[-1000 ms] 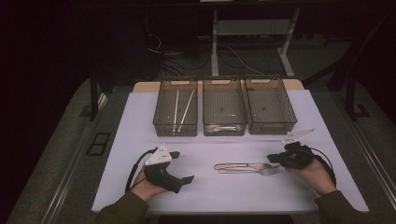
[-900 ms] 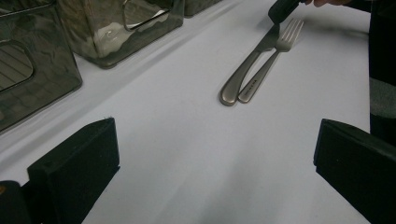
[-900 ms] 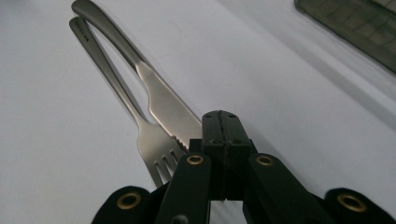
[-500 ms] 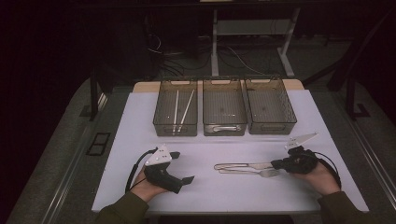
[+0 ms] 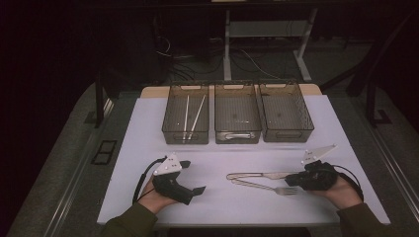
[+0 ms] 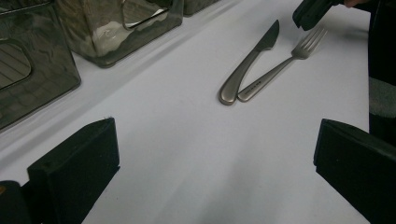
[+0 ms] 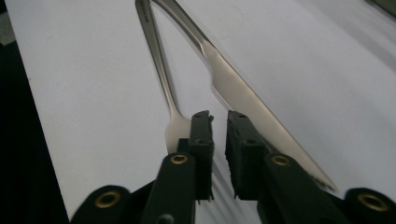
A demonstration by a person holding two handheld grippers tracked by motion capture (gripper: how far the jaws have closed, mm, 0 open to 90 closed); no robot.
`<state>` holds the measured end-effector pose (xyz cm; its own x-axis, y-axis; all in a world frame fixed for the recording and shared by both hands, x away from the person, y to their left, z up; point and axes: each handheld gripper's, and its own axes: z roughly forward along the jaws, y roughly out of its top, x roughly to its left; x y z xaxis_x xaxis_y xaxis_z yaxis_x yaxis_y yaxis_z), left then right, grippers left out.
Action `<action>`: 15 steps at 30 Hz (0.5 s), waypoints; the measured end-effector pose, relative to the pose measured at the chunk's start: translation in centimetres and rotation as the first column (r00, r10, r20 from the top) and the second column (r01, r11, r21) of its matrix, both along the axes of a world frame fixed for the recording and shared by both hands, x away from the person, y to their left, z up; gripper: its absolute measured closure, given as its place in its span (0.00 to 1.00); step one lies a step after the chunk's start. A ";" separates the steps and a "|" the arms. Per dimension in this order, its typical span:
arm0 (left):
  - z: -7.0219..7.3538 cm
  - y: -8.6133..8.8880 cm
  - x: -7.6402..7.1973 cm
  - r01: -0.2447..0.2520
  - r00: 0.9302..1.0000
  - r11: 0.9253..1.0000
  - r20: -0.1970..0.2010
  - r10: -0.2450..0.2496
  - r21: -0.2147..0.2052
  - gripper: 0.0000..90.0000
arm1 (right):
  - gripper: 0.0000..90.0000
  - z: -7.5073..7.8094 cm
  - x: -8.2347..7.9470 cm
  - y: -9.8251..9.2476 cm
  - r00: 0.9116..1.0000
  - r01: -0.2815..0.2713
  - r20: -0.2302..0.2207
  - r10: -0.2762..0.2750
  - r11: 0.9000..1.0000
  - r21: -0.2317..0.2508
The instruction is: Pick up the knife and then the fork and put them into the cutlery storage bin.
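A steel knife (image 5: 257, 175) and a fork (image 5: 264, 186) lie on the white table, handle ends touching at the left and splaying apart to the right. My right gripper (image 5: 290, 180) points left at the fork's tines and the knife's tip. In the right gripper view its jaws (image 7: 219, 116) stand a narrow gap apart and have just been opening, with nothing between them. They hover over the fork (image 7: 156, 60) and knife blade (image 7: 243, 102). My left gripper (image 5: 197, 189) rests at the front left, jaws (image 6: 215, 186) wide open and holding nothing, aimed at the knife (image 6: 250, 65) and fork (image 6: 280, 70).
Three smoky plastic bins stand in a row at the back: the left bin (image 5: 185, 140) holds two chopsticks (image 5: 192, 116), the middle bin (image 5: 236, 85) a metal piece at its near end, and the right bin (image 5: 289, 136) looks bare. The table's front edge runs just below both hands.
My right gripper has shifted slightly toward the near edge beside the fork's tines, and its grey plate has tilted. The left gripper, knife and fork have not moved.
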<state>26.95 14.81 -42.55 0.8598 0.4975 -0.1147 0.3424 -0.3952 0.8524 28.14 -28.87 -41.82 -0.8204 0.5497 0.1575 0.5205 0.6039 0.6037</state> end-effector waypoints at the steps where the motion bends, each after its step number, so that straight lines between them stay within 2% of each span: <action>1: 0.0 0.0 0.0 0.000 1.000 1.000 -0.001 0.000 0.001 0.00 | 0.84 0.2 0.1 0.4 1.000 -0.009 0.005 0.009 1.000 -0.013; 6: 0.0 0.0 0.0 0.000 1.000 1.000 -0.001 0.000 0.001 0.00 | 0.75 0.8 0.6 2.8 0.997 -0.078 0.000 0.078 0.993 -0.087; 13: -0.1 0.1 0.0 0.000 1.000 1.000 -0.002 0.000 -0.001 0.00 | 0.73 1.1 1.2 5.0 0.989 -0.148 0.013 0.151 0.981 -0.127; 15: -0.1 0.0 0.0 0.000 1.000 1.000 -0.007 0.000 -0.001 0.00 | 0.74 1.1 1.2 5.5 0.987 -0.162 0.003 0.164 0.979 -0.127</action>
<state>26.94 14.78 -42.65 0.8592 0.4970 -0.1213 0.3482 -0.3945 0.8504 29.38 -23.37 -40.69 -0.9021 0.4234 0.0837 0.4012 0.7513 0.5240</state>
